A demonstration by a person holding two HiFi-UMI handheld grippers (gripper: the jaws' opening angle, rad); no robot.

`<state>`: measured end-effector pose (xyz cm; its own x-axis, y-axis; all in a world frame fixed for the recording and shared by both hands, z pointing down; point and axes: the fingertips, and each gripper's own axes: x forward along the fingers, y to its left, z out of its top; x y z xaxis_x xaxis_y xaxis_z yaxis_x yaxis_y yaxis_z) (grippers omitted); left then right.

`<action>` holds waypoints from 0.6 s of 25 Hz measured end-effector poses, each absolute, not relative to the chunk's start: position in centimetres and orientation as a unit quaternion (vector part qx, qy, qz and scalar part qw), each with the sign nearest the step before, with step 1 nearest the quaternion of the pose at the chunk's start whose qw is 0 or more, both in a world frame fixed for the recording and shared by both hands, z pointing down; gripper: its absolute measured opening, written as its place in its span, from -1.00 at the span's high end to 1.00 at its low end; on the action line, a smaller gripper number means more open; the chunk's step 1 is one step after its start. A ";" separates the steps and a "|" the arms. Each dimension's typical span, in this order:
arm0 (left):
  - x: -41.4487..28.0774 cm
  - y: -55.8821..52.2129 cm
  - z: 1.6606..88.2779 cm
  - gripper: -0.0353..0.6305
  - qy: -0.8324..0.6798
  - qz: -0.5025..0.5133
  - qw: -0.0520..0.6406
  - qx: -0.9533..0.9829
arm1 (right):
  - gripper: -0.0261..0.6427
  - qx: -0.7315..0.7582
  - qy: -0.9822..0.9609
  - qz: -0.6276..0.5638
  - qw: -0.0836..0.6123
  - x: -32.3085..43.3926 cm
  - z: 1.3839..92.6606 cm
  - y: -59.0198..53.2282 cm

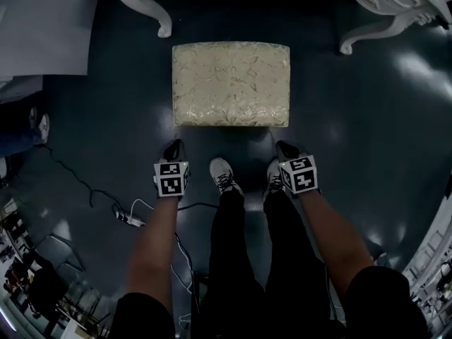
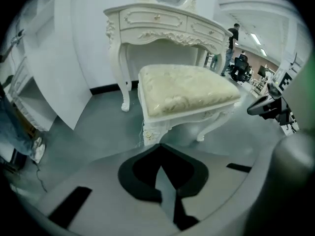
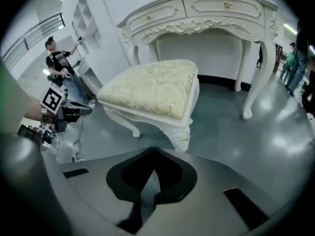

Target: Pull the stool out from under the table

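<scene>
Standing clear of table (image 3: 206, 9), cream stool (image 1: 231, 83)

Head view dim, glare patches on floor (image 1: 417, 69); gripper views bright, fisheye-warped edges.

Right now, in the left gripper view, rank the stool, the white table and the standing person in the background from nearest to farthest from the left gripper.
1. Stool: straight ahead of the left gripper, nearest.
2. White table: directly behind the stool, against the wall.
3. Standing person: far back on the right, well beyond the table.
</scene>
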<state>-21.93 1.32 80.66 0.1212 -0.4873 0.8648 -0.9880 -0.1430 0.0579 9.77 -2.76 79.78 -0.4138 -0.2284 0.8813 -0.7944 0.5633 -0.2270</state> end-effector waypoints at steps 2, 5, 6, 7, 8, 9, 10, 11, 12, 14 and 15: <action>-20.8 1.8 76.6 0.88 -0.553 0.353 0.332 0.678 | 0.84 0.313 -0.788 0.337 0.408 9.0 76.0 -2.3; -19.0 2.5 70.2 0.88 -0.545 0.343 0.320 0.695 | 0.84 0.303 -0.804 0.332 0.391 8.2 69.4 -2.3; -18.4 2.7 67.8 0.87 -0.544 0.338 0.321 0.698 | 0.84 0.302 -0.808 0.329 0.384 7.9 67.0 -2.6; -17.7 2.6 65.3 0.88 -0.545 0.328 0.324 0.700 | 0.84 0.303 -0.812 0.327 0.377 7.7 64.5 -2.9; -17.0 2.5 62.8 0.88 -0.548 0.314 0.330 0.702 | 0.84 0.303 -0.817 0.324 0.368 7.4 62.0 -3.4; -16.3 2.3 60.3 0.88 -0.551 0.296 0.336 0.705 | 0.84 0.302 -0.823 0.320 0.358 7.1 59.5 -3.8; -15.4 2.1 57.8 0.88 -0.551 0.280 0.341 0.708 | 0.84 0.300 -0.830 0.315 0.347 6.7 56.8 -4.3; -14.4 2.0 55.3 0.87 -0.547 0.269 0.345 0.714 | 0.84 0.298 -0.838 0.310 0.337 6.3 54.2 -4.8; -13.4 1.9 52.9 0.87 -0.540 0.264 0.347 0.720 | 0.84 0.295 -0.845 0.304 0.327 6.0 51.7 -5.3; -11.4 1.6 48.3 0.88 -0.525 0.258 0.349 0.732 | 0.84 0.295 -0.853 0.298 0.311 5.5 46.9 -6.2; -10.6 1.4 46.0 0.88 -0.519 0.252 0.351 0.737 | 0.84 0.296 -0.855 0.297 0.305 5.3 44.7 -6.5</action>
